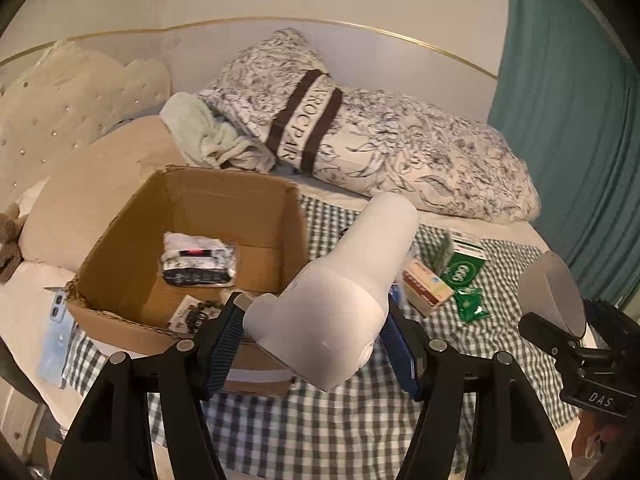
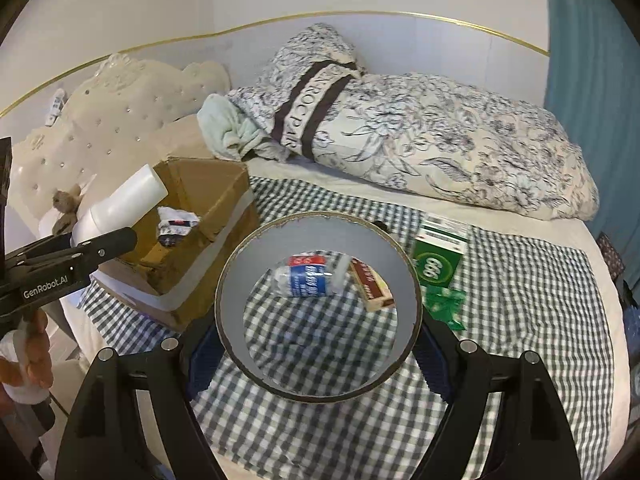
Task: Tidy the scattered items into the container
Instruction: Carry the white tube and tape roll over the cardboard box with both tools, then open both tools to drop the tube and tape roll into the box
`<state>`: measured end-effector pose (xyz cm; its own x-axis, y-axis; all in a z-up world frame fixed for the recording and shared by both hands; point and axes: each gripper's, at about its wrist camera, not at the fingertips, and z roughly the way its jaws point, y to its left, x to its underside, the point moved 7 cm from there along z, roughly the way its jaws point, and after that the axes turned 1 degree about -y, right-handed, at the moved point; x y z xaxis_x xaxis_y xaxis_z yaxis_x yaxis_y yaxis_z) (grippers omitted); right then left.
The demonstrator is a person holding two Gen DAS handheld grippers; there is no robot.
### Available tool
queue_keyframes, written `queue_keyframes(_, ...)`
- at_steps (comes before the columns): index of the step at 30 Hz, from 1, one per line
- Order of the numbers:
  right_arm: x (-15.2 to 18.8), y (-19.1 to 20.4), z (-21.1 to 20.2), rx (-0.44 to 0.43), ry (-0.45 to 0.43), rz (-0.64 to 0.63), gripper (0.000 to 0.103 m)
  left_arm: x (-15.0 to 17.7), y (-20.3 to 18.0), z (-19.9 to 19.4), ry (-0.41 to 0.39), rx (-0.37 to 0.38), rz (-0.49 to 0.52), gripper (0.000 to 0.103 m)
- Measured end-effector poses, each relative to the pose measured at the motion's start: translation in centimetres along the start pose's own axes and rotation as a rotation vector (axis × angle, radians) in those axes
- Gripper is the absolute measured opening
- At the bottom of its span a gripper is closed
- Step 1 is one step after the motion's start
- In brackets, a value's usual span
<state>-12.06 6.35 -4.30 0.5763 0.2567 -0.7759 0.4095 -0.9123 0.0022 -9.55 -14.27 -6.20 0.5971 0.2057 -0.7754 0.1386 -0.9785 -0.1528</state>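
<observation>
Left wrist view: left hand-held gripper (image 1: pixel 316 332) clamps a white dryer (image 1: pixel 340 296) just beside the box (image 1: pixel 120 248), which already holds a packet (image 1: pixel 198 258) and beads (image 1: pixel 200 312). Right wrist view: right hand-held gripper (image 2: pixel 320 356) grips a tape roll (image 2: pixel 320 240); bottle (image 2: pixel 304 278), cartons (image 2: pixel 372 284) and sachet (image 2: pixel 444 300) remain mid-bed.

The right gripper (image 2: pixel 320 356) clamps a wide tape roll (image 2: pixel 236 276) above the checked cloth (image 2: pixel 520 320). Through its hole show a water bottle (image 2: pixel 304 280) and a red-and-tan box (image 2: pixel 372 286) (the green box (image 2: pixel 438 258) lies just right). At left, the left gripper (image 2: pixel 100 240) holds a white bottle (image 2: pixel 120 204) beside the cardboard box (image 2: pixel 216 196).
</observation>
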Motion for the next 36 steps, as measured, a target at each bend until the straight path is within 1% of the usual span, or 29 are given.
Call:
queue_keyframes(5, -1.6, 2.9, 2.3, -0.059, 0.005, -0.024, 0.082, -0.7, 3.1, 1.3, 0.017, -0.041, -0.031, 0.067)
queue_keyframes(15, -6.0, 9.3, 7.6, -0.181, 0.000, -0.058, 0.082, -1.8, 9.2, 3.6, 0.048, -0.117, -0.110, 0.067)
queue_keyframes(23, -8.2, 13.5, 12.0, -0.272, 0.037, -0.059, 0.082, -1.9, 11.6, 5.1, 0.067, -0.136, -0.129, 0.067)
queue_keyframes(26, -8.7, 14.6, 13.3, -0.302, 0.052, -0.048, 0.082, -1.8, 12.4, 5.6, 0.076, -0.143, -0.133, 0.067)
queue_keyframes(29, -9.1, 15.3, 14.5, -0.311, 0.059, -0.040, 0.082, -1.8, 13.2, 6.1, 0.078, -0.143, -0.151, 0.067)
queue_keyframes(32, -9.2, 15.8, 15.4, -0.339, 0.073, -0.014, 0.082, -1.6, 13.6, 6.7, 0.076, -0.126, -0.171, 0.067)
queue_keyframes(33, -9.2, 15.9, 15.5, -0.351, 0.071, -0.005, 0.082, -1.5, 13.8, 7.0, 0.081, -0.125, -0.177, 0.069)
queue_keyframes(34, -9.3, 16.0, 15.6, -0.358, 0.061, 0.003, 0.085, -1.4, 13.8, 7.2, 0.085, -0.127, -0.179, 0.076)
queue_keyframes(35, -9.4, 16.0, 15.7, -0.352, 0.047, 0.010, 0.094, -1.3, 13.8, 7.4, 0.086, -0.124, -0.179, 0.080)
queue_keyframes(36, -9.5, 15.8, 15.7, -0.334, 0.034, 0.016, 0.096, -1.3, 13.7, 7.4, 0.083, -0.118, -0.179, 0.086)
